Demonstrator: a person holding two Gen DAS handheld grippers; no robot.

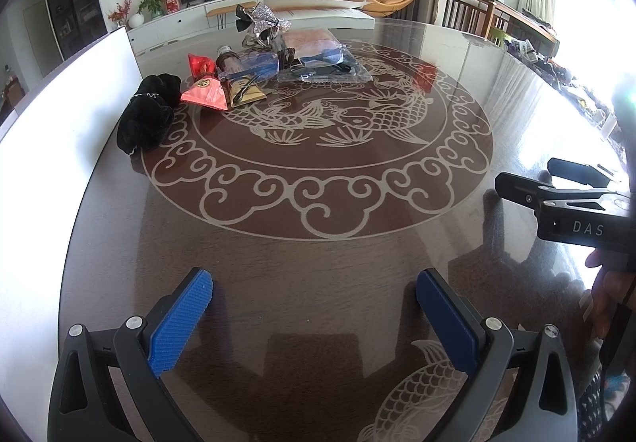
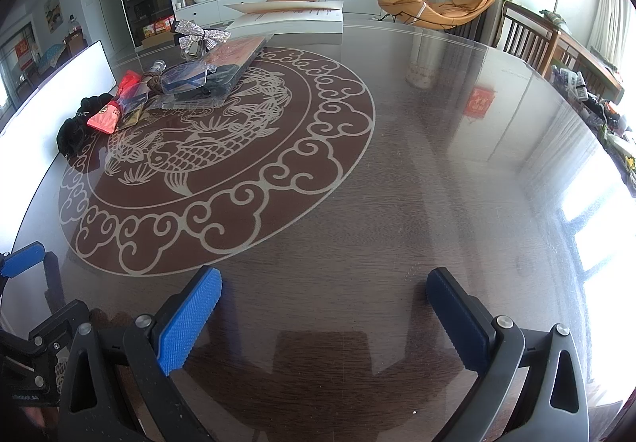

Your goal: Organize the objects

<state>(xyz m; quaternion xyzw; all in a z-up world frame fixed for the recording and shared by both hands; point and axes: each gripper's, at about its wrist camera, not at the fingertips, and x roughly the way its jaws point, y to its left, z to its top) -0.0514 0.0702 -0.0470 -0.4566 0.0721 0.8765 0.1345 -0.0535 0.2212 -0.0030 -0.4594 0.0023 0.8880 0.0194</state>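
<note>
A heap of small items lies at the far left of the round dark table (image 1: 318,283): a black velvet pouch (image 1: 149,112), a red packet (image 1: 204,94), a gold packet (image 1: 246,92), a clear blue-trimmed bag (image 1: 254,66), a flat orange-and-dark plastic package (image 1: 318,52) and a silver glitter bow (image 1: 264,18). The same heap shows in the right wrist view, with the pouch (image 2: 73,128), red packet (image 2: 105,116) and bow (image 2: 198,32). My left gripper (image 1: 314,299) is open over bare table, well short of the heap. My right gripper (image 2: 324,303) is open and holds nothing.
A white upright panel (image 1: 71,116) borders the table's left edge. A white box (image 2: 286,18) stands at the far rim. The right gripper's body (image 1: 572,211) sits to the right of the left one, with a hand under it. Chairs (image 2: 524,36) stand at the far right.
</note>
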